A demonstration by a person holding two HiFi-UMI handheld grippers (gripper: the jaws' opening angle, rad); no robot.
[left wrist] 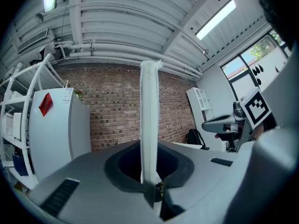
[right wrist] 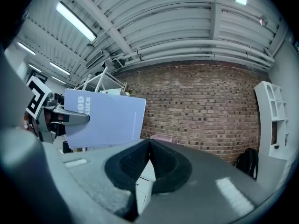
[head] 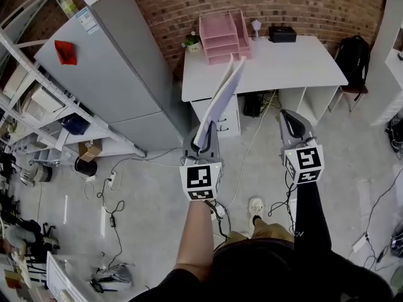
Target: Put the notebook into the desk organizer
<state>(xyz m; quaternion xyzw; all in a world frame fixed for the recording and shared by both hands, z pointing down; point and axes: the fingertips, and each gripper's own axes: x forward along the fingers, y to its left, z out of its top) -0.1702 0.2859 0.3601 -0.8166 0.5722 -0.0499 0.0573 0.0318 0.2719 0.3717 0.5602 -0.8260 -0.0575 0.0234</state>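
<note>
My left gripper is shut on the lower end of a pale notebook, which stands upright and leans away toward the desk. In the left gripper view the notebook shows edge-on, clamped between the jaws of the left gripper. My right gripper is held level beside it, shut with nothing in it; the right gripper shows its jaws meeting. From that side the notebook cover is seen flat on. The pink desk organizer stands at the back of the white desk, some way beyond both grippers.
A tall grey cabinet stands left of the desk, with metal shelving further left. On the desk are a black box and a small plant. A black backpack sits at the right. Cables trail over the floor.
</note>
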